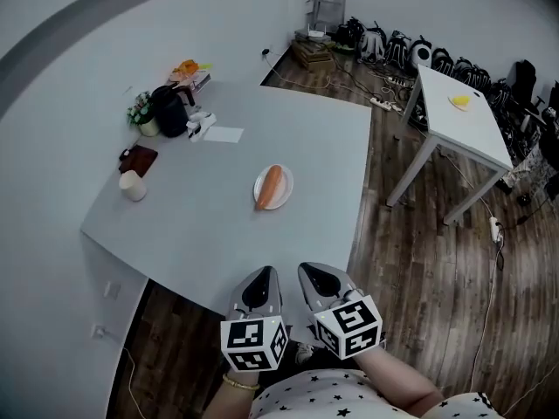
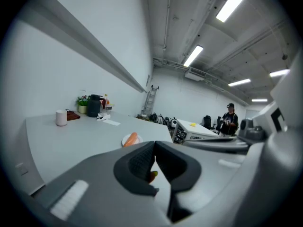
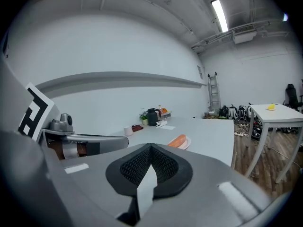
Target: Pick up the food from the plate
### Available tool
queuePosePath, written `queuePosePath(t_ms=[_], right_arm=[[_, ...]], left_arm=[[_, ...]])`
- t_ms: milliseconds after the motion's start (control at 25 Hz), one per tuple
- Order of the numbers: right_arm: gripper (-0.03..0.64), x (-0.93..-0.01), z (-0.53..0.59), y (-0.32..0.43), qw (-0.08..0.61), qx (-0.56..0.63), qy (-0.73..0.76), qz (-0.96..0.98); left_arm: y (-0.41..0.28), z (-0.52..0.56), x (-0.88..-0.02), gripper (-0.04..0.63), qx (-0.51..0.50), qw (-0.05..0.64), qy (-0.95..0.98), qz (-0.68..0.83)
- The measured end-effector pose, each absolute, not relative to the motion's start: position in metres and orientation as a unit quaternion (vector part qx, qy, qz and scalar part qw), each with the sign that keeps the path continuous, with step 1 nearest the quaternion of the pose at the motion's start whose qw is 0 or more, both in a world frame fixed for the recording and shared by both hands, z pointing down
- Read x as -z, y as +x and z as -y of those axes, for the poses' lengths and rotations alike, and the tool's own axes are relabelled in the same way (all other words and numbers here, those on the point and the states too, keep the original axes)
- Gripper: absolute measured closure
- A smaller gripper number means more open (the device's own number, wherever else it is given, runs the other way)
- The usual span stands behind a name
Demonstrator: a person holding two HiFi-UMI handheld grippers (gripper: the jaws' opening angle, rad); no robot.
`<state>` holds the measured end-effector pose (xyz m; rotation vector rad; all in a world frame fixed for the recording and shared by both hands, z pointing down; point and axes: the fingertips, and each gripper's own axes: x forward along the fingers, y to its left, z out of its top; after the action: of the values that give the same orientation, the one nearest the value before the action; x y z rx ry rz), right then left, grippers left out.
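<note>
Both hand-held grippers sit low at the near edge of the desk [image 1: 218, 225], side by side and close to your body. That reads as a ready pose, not a reach.

Left hand-held gripper [image 1: 261, 276]: jaws pressed together w/ nothing clamped. A tiny orange speck shows thru the slit low down; can't tell what it is. Right hand-held gripper [image 1: 313, 274]: jaws also together at the tips, empty, w/ pale desk showing thru the gap below.

The food [image 1: 270, 186], an orange sausage-shaped piece, lies lengthwise on the white plate [image 1: 286, 184] mid-desk, well apart from both tips. So the pick hasn't begun. It's set in open space, prob. so you can come at it straight from the front. The clutter (black jug [image 1: 170, 110], cup [image 1: 133, 185]) is pushed to the far-left corner, out of the approach path.

Both gripper views look right at the food, so you're aligned. You'll need to open the jaws before going in, then span the narrow width, not the length.
</note>
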<state>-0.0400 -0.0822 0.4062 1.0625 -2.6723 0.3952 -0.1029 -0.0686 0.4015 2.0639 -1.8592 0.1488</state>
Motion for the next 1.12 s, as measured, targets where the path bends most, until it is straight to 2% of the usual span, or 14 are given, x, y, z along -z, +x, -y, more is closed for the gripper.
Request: queuePosePath(t_ms=[760, 880, 1120], right_arm=[[0.617, -0.479, 0.248, -0.080, 0.152, -0.205, 0.401, 0.880], [0.617, -0.493, 0.265, -0.084, 0.158, -0.210, 0.412, 0.872], [0.617, -0.511, 0.282, -0.090, 0.163, -0.228, 0.424, 0.861]], left_arm=[[-0.156, 0.260, -0.503, 0.584, -0.150, 0.251, 0.735, 0.611], [-0.161, 0.293, -0.519, 0.480, -0.161, 0.263, 0.737, 0.601], [-0.165, 0.358, -0.550, 0.381, -0.219, 0.275, 0.731, 0.585]])
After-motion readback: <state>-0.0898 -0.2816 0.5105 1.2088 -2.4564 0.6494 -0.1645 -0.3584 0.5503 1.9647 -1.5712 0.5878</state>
